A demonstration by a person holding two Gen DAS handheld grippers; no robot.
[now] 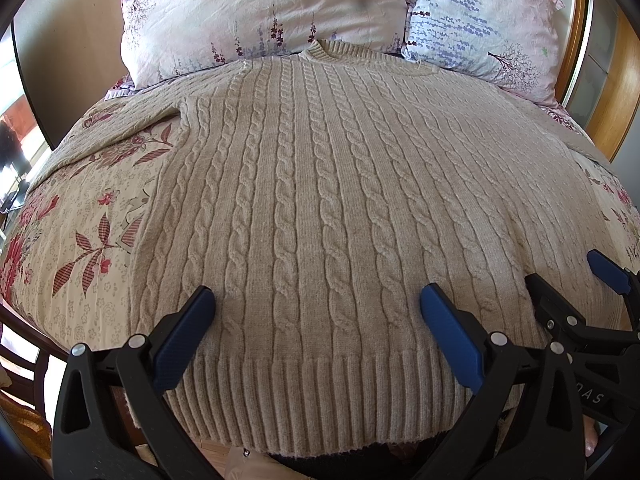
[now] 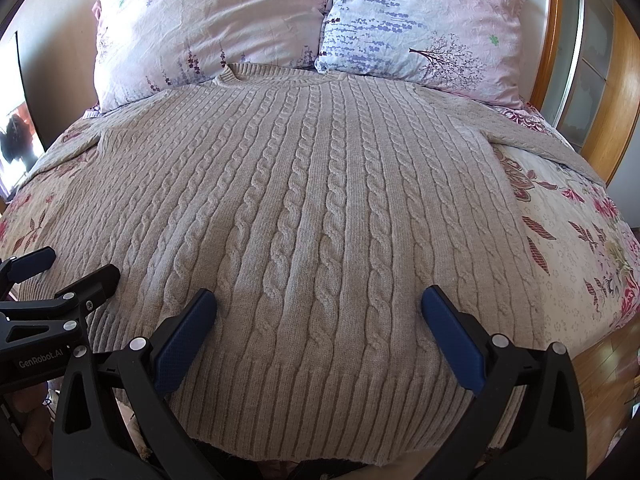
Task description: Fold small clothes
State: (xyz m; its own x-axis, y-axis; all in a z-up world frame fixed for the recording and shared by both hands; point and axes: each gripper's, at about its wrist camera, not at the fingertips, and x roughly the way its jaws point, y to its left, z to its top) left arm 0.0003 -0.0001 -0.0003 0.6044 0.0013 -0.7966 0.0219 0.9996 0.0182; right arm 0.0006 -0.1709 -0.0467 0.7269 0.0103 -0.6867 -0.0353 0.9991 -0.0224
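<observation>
Beige cable-knit sweater [image 1: 312, 184] lies spread flat on the floral-covered bed [image 1: 80, 208], collar by two pink floral pillows [image 2: 208, 28]. My left hand-held gripper [image 1: 316, 304] and right hand-held gripper [image 2: 318, 304] hover over its ribbed hem [image 1: 304, 396], jaws wide apart, gripping nothing.

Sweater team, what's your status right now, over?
Left claw and right claw open, over hem. Sweater flat on bed, unfolded. Nothing in the way.
</observation>
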